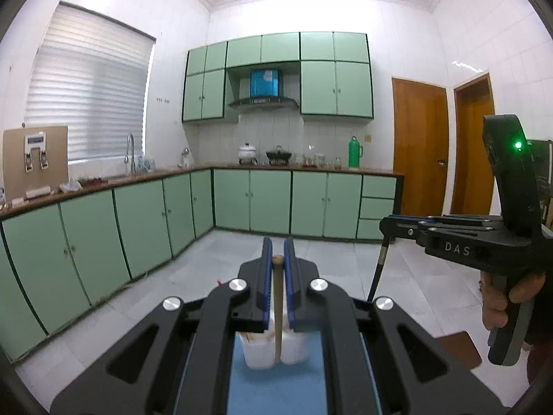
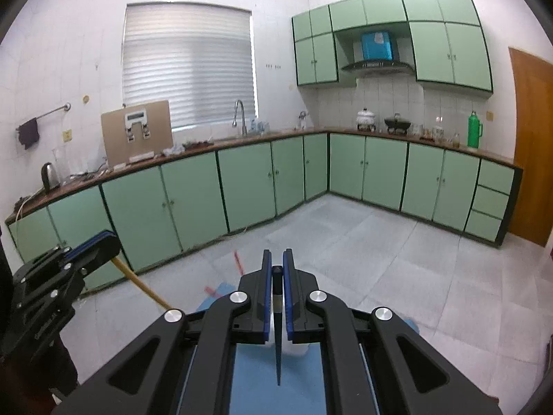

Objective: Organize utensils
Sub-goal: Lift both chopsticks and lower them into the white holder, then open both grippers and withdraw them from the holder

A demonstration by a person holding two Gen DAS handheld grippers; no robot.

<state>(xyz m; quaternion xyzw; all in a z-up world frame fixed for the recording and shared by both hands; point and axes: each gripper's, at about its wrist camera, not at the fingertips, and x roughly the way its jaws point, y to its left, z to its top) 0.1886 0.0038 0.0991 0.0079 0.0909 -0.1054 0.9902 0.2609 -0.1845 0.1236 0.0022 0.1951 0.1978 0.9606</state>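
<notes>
My left gripper (image 1: 277, 259) is shut on a tan wooden chopstick (image 1: 277, 311) that hangs down between its blue pads into a white holder (image 1: 262, 354) on a blue mat (image 1: 276, 390). My right gripper (image 2: 277, 269) is shut on a black chopstick (image 2: 278, 339) whose point hangs above the blue mat (image 2: 276, 394); a bit of the white holder (image 2: 293, 349) shows behind it. The right gripper also shows in the left wrist view (image 1: 387, 231) with the black chopstick (image 1: 378, 269) hanging from it. The left gripper shows in the right wrist view (image 2: 107, 245) holding the tan chopstick (image 2: 141, 285).
Green kitchen cabinets (image 1: 269, 204) and a wooden countertop (image 2: 242, 143) run along the far walls across a grey tiled floor (image 2: 380, 259). Wooden doors (image 1: 420, 152) stand at the right. A hand (image 1: 504, 297) holds the right gripper's handle.
</notes>
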